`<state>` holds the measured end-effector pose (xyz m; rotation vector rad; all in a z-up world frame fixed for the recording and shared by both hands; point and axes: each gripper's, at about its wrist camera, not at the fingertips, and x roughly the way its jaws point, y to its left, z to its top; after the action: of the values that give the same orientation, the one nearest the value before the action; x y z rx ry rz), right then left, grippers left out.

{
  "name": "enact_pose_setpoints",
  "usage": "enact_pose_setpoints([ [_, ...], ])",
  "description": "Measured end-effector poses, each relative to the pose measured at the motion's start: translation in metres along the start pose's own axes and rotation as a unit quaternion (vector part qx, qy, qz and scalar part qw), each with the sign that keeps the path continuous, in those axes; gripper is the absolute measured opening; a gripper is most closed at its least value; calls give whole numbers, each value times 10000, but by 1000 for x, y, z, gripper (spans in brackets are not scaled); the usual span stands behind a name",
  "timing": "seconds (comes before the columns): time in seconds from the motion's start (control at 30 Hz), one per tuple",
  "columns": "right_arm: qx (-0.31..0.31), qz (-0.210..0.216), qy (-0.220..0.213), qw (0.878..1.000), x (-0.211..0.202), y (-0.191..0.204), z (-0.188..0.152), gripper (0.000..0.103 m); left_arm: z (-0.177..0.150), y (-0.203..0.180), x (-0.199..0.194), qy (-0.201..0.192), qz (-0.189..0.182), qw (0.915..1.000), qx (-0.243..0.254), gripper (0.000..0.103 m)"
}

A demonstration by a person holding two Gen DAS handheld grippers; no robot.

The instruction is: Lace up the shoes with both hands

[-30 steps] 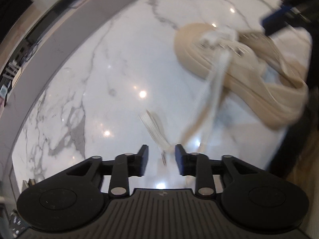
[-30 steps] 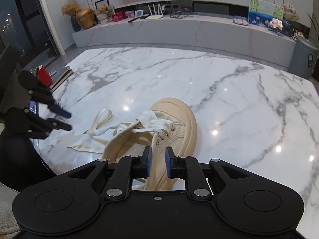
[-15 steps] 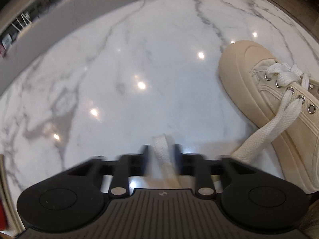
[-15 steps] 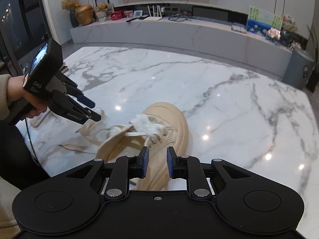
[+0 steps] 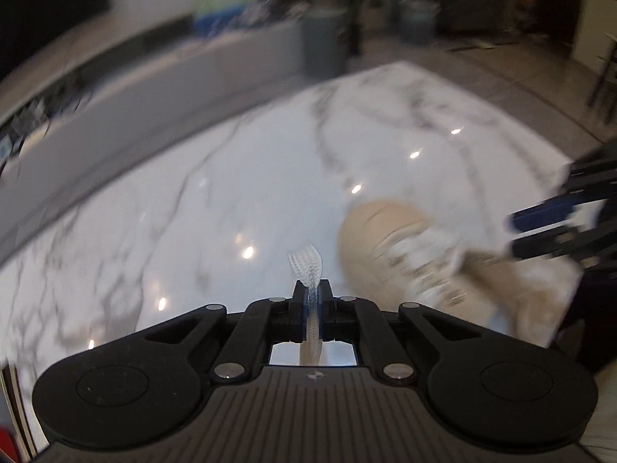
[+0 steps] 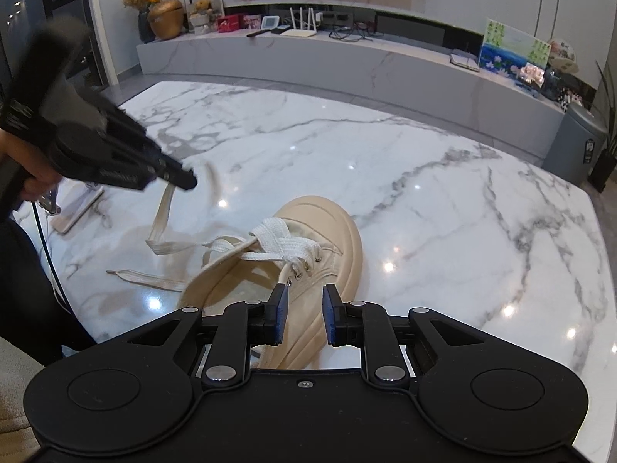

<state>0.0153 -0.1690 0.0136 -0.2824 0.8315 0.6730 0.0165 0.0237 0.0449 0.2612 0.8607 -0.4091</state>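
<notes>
Nearest in the left wrist view, the left gripper (image 5: 313,301) is pinching a flat white lace (image 5: 306,266) between its jaws, a short woven end sticking up past the tips and the rest running back under the tool. The lace is looking soft, limp and light; it is likely to fold and twist wherever it is not held taut, so the best hold is judged to be close to its free end, where it can be steered at an eyelet.

In the right wrist view, the right gripper (image 6: 304,314) is hovering with its jaws apart and nothing between them, just above the side of the beige shoe (image 6: 316,231). The shoe is lying on the marble table (image 6: 462,200), toe pointing away, with lace crossing only the eyelets nearest the toe. Its thick sole is looking stiff enough to be pressed or braced; the canvas upper is softer.

Beyond, the other lace end (image 6: 131,276) is trailing loose on the table. The left view is blurred, so the upper eyelets cannot be made out clearly there.
</notes>
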Motion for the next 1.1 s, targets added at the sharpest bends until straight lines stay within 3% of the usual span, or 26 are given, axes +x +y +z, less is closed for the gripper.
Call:
enact_pose_setpoints([
  [0.33, -157, 48, -235, 9996, -10, 7, 3, 17, 20, -52, -40, -572, -649, 9930, 809, 4],
  [0.6, -149, 238, -489, 9984, -13, 11, 6, 17, 18, -66, -37, -602, -871, 9892, 1016, 4],
  [1.0, -199, 366, -492, 9979, -10, 15, 11, 17, 11, -72, -39, -518, -960, 9875, 1137, 4],
  [1.03, -203, 376, -490, 9979, -10, 15, 12, 17, 11, -71, -38, -500, -952, 9877, 1136, 4],
  [1.1, -210, 395, -487, 9978, -10, 15, 12, 4, 9, -70, -37, -455, -935, 9882, 1124, 4],
])
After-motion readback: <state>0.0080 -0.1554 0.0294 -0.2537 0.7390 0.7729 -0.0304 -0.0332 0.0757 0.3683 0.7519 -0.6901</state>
